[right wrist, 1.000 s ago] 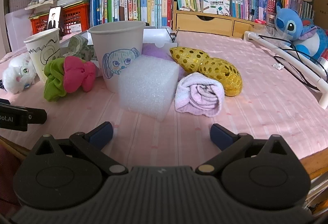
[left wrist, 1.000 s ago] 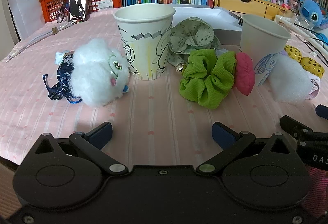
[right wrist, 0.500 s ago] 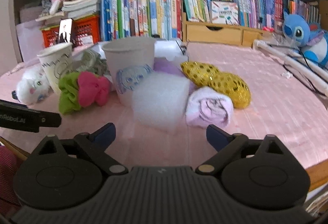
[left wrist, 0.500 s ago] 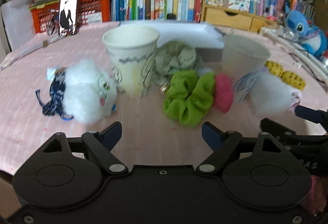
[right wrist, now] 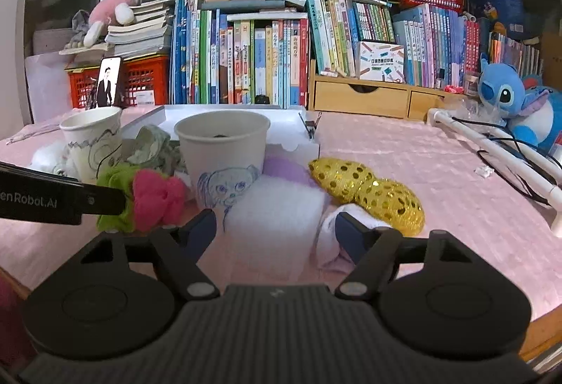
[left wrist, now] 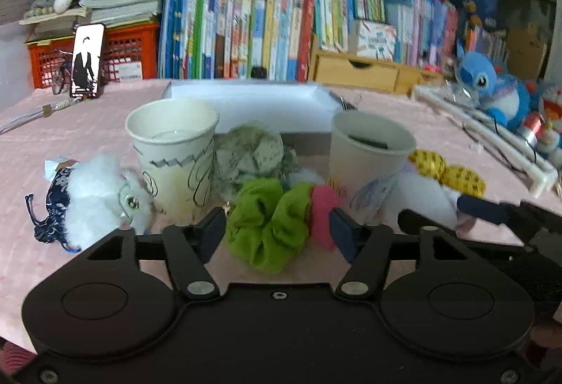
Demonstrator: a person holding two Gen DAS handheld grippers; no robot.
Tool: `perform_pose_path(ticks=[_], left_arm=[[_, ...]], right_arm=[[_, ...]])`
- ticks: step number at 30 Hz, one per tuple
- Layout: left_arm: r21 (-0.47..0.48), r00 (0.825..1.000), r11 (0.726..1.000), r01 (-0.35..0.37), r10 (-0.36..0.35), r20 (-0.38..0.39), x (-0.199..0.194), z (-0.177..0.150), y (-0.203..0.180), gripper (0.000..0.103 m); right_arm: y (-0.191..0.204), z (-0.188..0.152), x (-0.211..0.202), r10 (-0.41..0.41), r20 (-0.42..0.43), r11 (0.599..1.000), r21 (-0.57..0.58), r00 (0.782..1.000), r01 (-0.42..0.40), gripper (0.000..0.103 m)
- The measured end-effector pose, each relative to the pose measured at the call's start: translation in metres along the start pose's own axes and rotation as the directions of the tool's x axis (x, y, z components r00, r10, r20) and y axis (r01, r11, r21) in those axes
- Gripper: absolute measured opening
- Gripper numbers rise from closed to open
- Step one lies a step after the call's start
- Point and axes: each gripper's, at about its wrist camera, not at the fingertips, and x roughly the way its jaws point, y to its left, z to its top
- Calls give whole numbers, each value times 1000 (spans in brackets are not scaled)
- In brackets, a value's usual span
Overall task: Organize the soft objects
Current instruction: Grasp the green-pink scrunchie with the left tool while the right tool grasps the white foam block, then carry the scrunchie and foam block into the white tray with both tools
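Note:
My left gripper (left wrist: pixel 277 231) is open, its fingers on either side of a green scrunchie (left wrist: pixel 270 222) with a pink scrunchie (left wrist: pixel 321 210) beside it. A white fluffy toy (left wrist: pixel 102 201) lies left of a drawn-on paper cup (left wrist: pixel 174 152). A second paper cup (left wrist: pixel 368 152) stands to the right. My right gripper (right wrist: pixel 275 229) is open in front of a white foam block (right wrist: pixel 277 208), near the cup with a blue drawing (right wrist: pixel 223 152). A rolled lilac towel (right wrist: pixel 333 240) and gold sequin pouch (right wrist: pixel 372 190) lie to the right.
A grey-green scrunchie (left wrist: pixel 251 152) lies behind the cups. A white tray (left wrist: pixel 246 99) sits further back. Books (right wrist: pixel 246 60) and a wooden drawer unit (right wrist: pixel 365 96) line the far edge. A blue plush (right wrist: pixel 509 99) and a white rack (right wrist: pixel 509 152) are at the right.
Both grippers have risen and moved forward toward the objects. The left one now brackets the green scrunchie, the right one now reaches the foam block. Both stay open.

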Motion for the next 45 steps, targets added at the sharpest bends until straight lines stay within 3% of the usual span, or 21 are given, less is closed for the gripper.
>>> perform_pose_path(ticks=[2, 7, 14, 19, 23, 30, 35, 38, 43, 45], left_arm=[[-27, 1000, 1000, -4, 4, 15, 5, 0, 1, 68], [-100, 1000, 995, 6, -3, 22, 16, -2, 7, 84], [-109, 1000, 994, 16, -15, 7, 29, -9, 6, 85], [-160, 999, 986, 47, -48, -5, 39, -12, 10, 74], [-139, 999, 989, 43, -43, 6, 36, -12, 8, 59], [-93, 999, 995, 29, -26, 30, 16, -19, 2, 33], [-81, 999, 996, 31, -28, 38, 3, -21, 3, 32], [-69, 999, 997, 22, -19, 50, -4, -25, 3, 39], [-45, 997, 998, -48, 50, 53, -4, -31, 2, 71], [-55, 998, 997, -45, 47, 50, 1, -30, 3, 77]], right_arm=[[-2, 1, 2, 6, 5, 1000, 17, 1000, -6, 81], [-15, -3, 9, 46, -9, 995, 91, 999, -45, 77], [-7, -9, 12, 44, -11, 998, 40, 999, -43, 74], [-7, -12, 17, 44, -16, 998, 47, 999, -43, 69], [-7, -16, 17, 55, -22, 996, 67, 998, -53, 63], [-9, -15, 9, 57, -11, 995, 87, 998, -56, 61], [-7, -10, -1, 54, 14, 996, 70, 998, -55, 61], [-8, -9, -7, 50, 28, 997, 63, 998, -52, 61], [-9, -8, -11, 46, 37, 996, 68, 998, -48, 62], [-9, -7, -11, 45, 39, 997, 68, 998, -48, 62]])
